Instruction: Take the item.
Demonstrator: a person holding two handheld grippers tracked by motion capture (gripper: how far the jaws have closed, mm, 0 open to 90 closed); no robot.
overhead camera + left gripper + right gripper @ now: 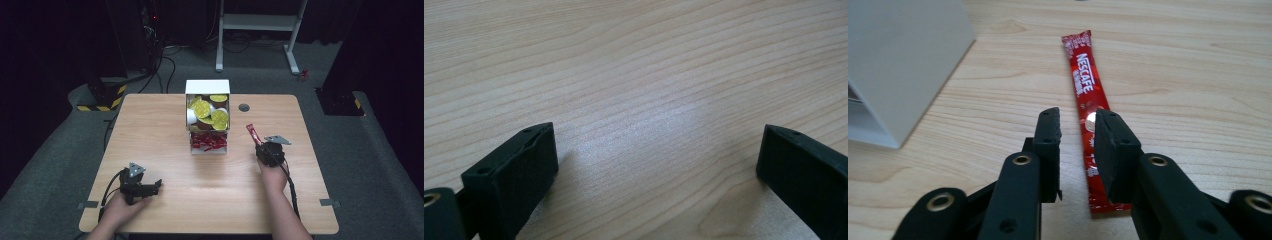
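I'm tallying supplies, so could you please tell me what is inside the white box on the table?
The white box holds yellow-lidded cups in its upper compartment and red sachets in the lower tray. Whatever lies beneath the top layer of cups is covered, so it cannot be counted.

Overhead view; two close table-level (210, 185) views

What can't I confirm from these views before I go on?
- Right tongs: right gripper view shows the jaws close around the red sachet, but whether they pinch it or it lies on the table is unclear.
- Sachet's near end: hidden behind the right jaw.
- White box: high view too small to identify the yellow-lidded cups or red packets.
- Left tongs: open over bare table.
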